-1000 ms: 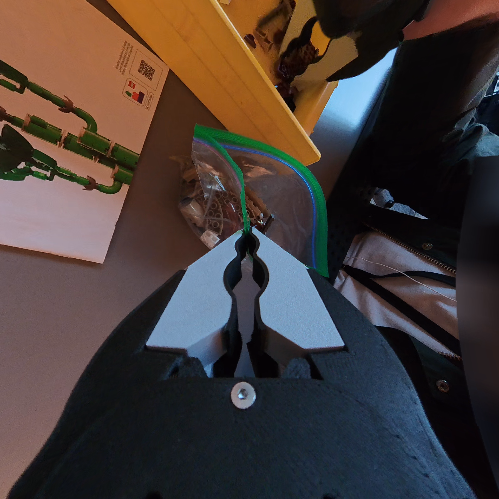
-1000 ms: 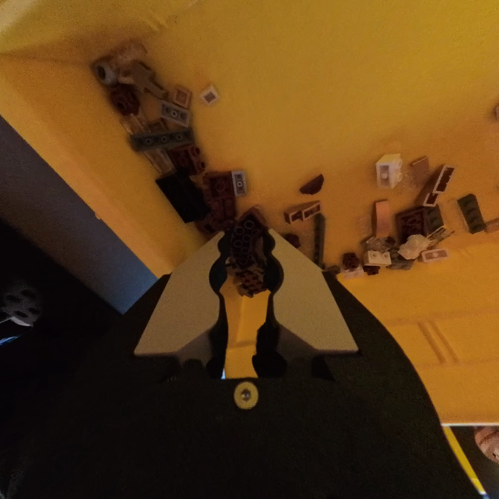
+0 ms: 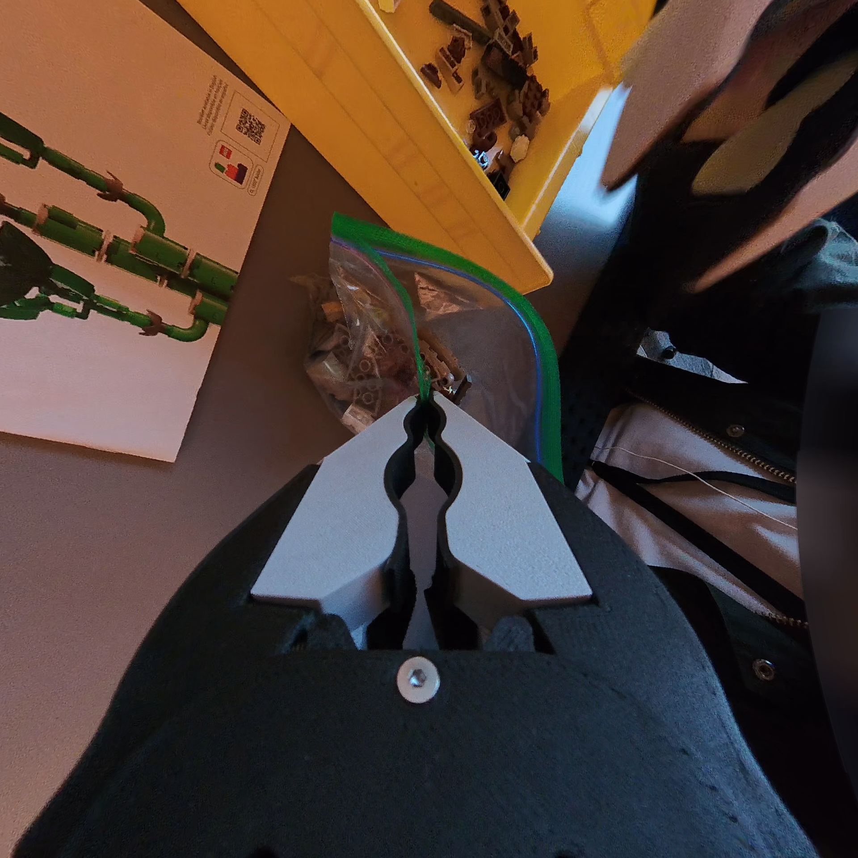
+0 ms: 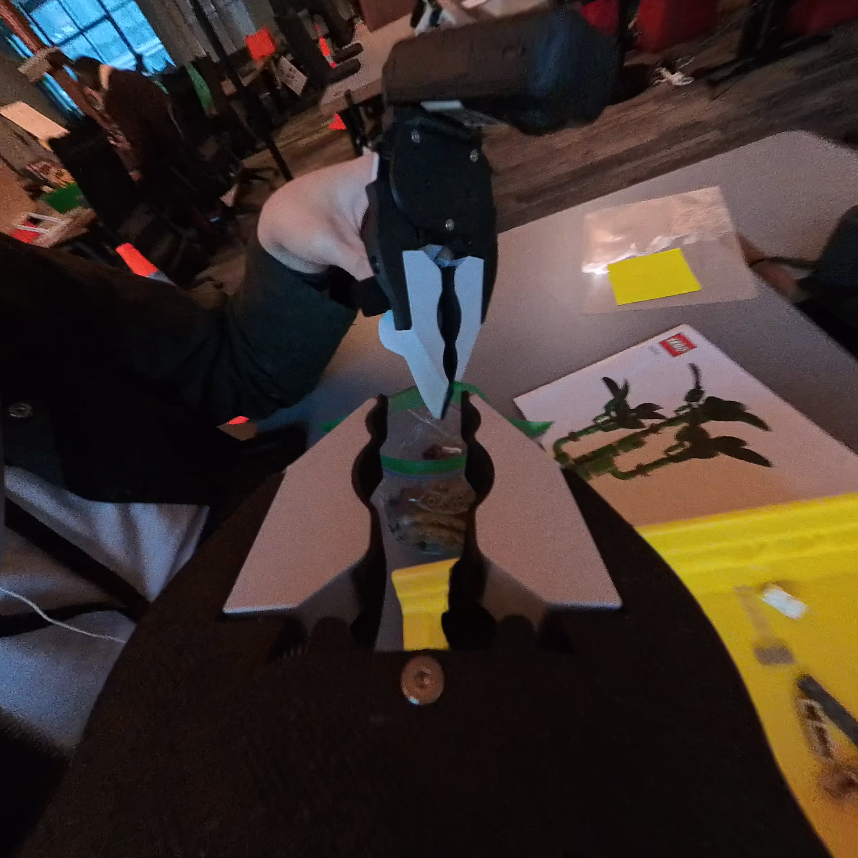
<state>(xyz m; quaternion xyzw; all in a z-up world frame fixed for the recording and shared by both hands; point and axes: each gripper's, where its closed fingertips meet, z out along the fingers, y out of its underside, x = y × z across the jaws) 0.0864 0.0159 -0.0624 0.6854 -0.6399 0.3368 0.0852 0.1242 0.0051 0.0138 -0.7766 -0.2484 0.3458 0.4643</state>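
Pinching the green zip edge of a clear plastic bag (image 3: pixel 469 334), the left gripper (image 3: pixel 425 408) had its fingertips pressed together on the strip, holding the mouth of the bag up while its lower part, filled with small building bricks, rested on the grey surface (image 3: pixel 93 534). The bag's opening ran as a long green arc from the fingertips away toward the yellow tray (image 3: pixel 380 153) — its mouth faced up and toward the person's side. The right gripper (image 4: pixel 421 408) hung above the bag with its fingers spread and nothing between them. Only the left wrist view showed the loose bricks (image 3: pixel 501 93) lying in the tray's corner and the printed sheet (image 3: pixel 116 232) beside the bag. Only the right wrist view showed the left gripper from outside, a flat clear sleeve with a yellow card (image 4: pixel 652 276) farther along the surface — and a room with another person behind.
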